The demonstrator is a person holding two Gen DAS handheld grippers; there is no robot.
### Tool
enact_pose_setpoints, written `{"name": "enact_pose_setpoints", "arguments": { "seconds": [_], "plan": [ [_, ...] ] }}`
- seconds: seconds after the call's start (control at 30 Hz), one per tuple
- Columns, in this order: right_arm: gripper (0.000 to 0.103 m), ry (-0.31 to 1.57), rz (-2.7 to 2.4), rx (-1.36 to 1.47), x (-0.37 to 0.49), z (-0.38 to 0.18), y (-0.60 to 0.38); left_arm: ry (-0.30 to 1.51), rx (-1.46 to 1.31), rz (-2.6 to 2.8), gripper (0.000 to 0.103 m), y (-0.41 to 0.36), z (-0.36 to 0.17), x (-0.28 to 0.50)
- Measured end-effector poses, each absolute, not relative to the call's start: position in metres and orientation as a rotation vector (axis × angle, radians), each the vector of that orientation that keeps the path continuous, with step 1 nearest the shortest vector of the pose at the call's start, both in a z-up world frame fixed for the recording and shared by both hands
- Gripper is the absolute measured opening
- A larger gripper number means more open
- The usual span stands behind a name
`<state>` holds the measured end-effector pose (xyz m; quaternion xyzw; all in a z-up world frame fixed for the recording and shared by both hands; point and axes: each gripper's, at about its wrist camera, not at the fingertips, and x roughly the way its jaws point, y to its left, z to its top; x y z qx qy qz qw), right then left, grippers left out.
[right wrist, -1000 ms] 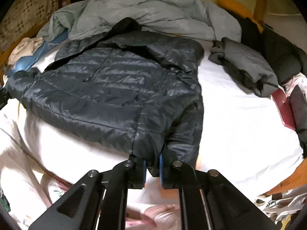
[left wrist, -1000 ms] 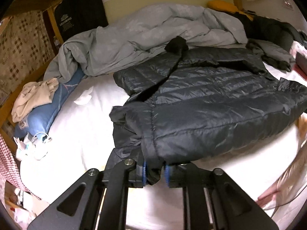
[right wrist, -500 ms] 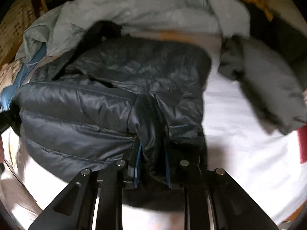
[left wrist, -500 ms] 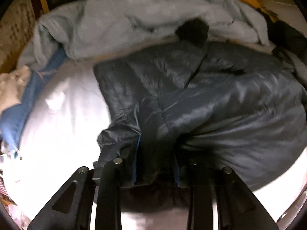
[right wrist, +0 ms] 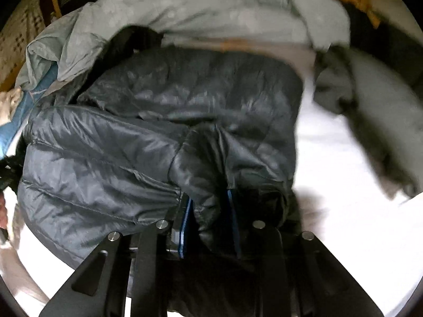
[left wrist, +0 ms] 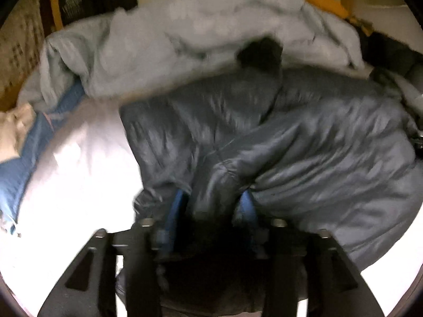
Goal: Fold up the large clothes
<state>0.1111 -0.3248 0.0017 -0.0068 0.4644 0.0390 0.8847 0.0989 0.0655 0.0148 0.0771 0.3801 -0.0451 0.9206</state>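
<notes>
Dark quilted jacket [left wrist: 304, 137] folds sit between both opening grippers' jaws.

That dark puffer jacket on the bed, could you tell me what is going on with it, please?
A person is folding the dark puffer jacket on the white sheet of a bed, with handheld tongs in each hand. The lower edge now lies doubled over the jacket's body. The left tongs and the right tongs are both opening, each with a bunch of jacket fabric between its blue pads, so the fold is being let go. A rumpled grey duvet lies behind the jacket.
</notes>
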Motion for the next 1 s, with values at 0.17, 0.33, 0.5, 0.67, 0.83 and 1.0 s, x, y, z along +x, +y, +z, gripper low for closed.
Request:
{"name": "enact_pose_setpoints", "arguments": {
  "seconds": [0.17, 0.33, 0.5, 0.67, 0.83, 1.0],
  "plan": [
    [0.066, 0.695, 0.035, -0.031, 0.080, 0.050, -0.321, 0.531, 0.121, -0.114, 0.085, 0.066, 0.062, 0.061],
    [0.066, 0.588, 0.076, -0.007, 0.073, 0.066, -0.313, 0.566, 0.131, -0.126, 0.088, 0.059, 0.059, 0.069],
    [0.066, 0.766, 0.065, -0.087, 0.099, 0.029, -0.290, 0.802, 0.218, 0.039, 0.088, 0.060, 0.011, 0.103],
    [0.070, 0.933, 0.039, -0.073, 0.126, -0.021, -0.296, 0.912, 0.106, 0.066, 0.096, 0.080, -0.018, 0.120],
    [0.072, 0.951, 0.028, -0.094, 0.132, -0.028, -0.294, 0.940, 0.041, 0.049, 0.097, 0.085, -0.026, 0.123],
    [0.072, 0.878, 0.027, -0.099, 0.120, -0.012, -0.291, 0.822, -0.022, 0.009, 0.090, 0.089, 0.006, 0.107]
  ]
}}
